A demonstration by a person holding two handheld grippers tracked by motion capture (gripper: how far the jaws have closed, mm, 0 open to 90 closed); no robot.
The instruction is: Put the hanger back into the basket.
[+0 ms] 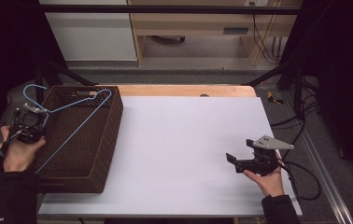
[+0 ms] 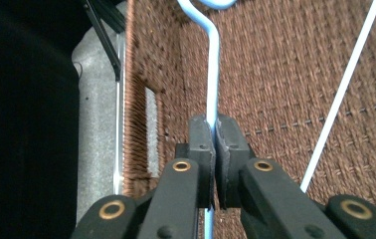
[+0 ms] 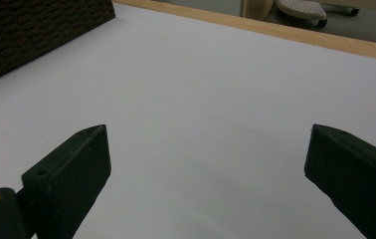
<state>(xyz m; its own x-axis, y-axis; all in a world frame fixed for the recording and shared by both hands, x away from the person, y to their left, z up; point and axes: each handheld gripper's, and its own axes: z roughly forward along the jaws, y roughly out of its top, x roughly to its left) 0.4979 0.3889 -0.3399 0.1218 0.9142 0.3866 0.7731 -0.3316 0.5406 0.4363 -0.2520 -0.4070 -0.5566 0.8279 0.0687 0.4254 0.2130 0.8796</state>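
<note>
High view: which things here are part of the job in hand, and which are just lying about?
In the job:
- blue wire hanger, clamped in the left gripper
- brown woven basket under the hanger
- right gripper, open, above the white table

Lying about:
- black cables right of the table
- wooden furniture beyond

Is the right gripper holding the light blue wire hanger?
No, the right gripper is open over the white table; the left gripper clamps the light blue wire hanger.
</note>
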